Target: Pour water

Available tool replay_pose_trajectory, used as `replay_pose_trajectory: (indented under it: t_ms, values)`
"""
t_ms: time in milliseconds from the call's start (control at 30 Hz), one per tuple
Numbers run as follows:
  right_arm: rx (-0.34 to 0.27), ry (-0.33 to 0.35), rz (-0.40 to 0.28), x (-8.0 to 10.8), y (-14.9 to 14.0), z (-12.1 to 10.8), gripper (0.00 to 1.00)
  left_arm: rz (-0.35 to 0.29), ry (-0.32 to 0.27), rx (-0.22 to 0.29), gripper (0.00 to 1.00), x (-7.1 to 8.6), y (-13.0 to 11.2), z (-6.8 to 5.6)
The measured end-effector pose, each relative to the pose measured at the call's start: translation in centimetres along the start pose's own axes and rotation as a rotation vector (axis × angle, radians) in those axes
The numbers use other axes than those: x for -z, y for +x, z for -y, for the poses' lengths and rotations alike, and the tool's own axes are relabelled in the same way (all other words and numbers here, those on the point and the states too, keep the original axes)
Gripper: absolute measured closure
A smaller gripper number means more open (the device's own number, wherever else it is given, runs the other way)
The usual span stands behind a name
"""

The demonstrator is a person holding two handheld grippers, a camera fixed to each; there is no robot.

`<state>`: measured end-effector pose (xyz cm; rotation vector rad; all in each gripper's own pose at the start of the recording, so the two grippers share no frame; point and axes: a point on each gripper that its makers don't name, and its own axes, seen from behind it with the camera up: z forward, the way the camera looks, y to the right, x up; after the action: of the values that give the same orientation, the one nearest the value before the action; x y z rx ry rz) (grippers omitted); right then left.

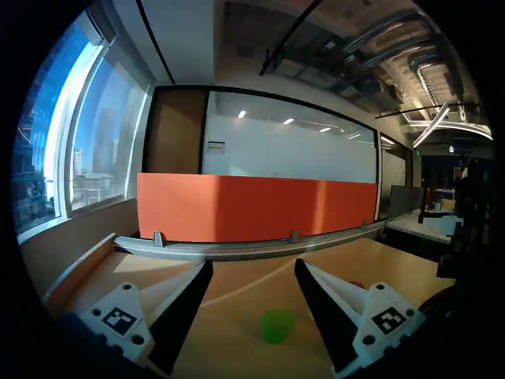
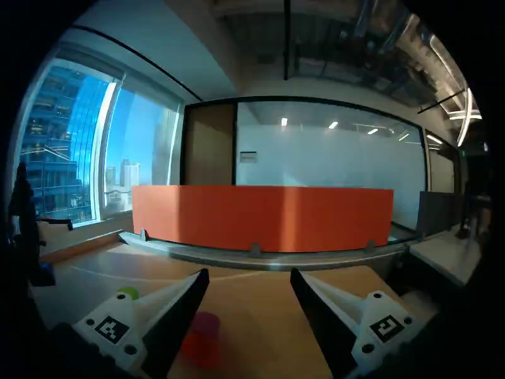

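A green cup (image 1: pixel 277 325) stands upright on the wooden desk (image 1: pixel 252 290), low between the fingers of my left gripper (image 1: pixel 252 273), which is open and holds nothing. A small red patch (image 1: pixel 357 285) peeks out beside the right finger. In the right gripper view a pink-and-red cup (image 2: pixel 202 340) stands on the desk (image 2: pixel 265 303) just inside the left finger, and the green cup's rim (image 2: pixel 128 292) peeks over that finger. My right gripper (image 2: pixel 249 278) is open and empty.
An orange divider panel (image 1: pixel 252 207) on a metal rail (image 1: pixel 252 247) closes the far edge of the desk. Large windows (image 1: pixel 76 145) line the left wall. Another desk with objects (image 1: pixel 435 222) stands to the right. A dark stand (image 2: pixel 22 221) rises at the left.
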<state>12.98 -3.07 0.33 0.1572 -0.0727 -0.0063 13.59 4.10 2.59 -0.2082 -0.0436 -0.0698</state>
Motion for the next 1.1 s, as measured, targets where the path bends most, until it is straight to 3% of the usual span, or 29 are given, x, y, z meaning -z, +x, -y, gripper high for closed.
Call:
replay_pose_trajectory:
  t_ms: [200,367,500,800,1000,1100]
  values:
    - [-0.025,0.052,0.023,-0.2,-0.2,1.1,0.00,-0.012,-0.043,-0.016,0.04,0.0,2.0,-0.5]
    - [0.001,0.112,0.025,-0.3,-0.1,2.2,0.00,-0.025,-0.125,-0.024,0.04,0.0,3.2,-2.0]
    - [0.014,0.213,0.019,0.1,0.4,4.6,0.01,-0.028,-0.211,-0.019,0.04,0.2,3.7,-3.7]
    - [0.026,0.459,-0.006,1.8,2.1,10.5,0.00,0.002,-0.339,-0.016,0.04,0.8,3.4,-6.2]
    - [0.009,0.571,-0.005,2.6,2.7,13.1,0.00,0.016,-0.404,-0.019,0.04,0.9,3.2,-7.2]
    - [0.018,0.596,0.010,2.6,2.2,13.6,0.00,0.016,-0.420,-0.036,0.04,0.8,3.1,-7.4]
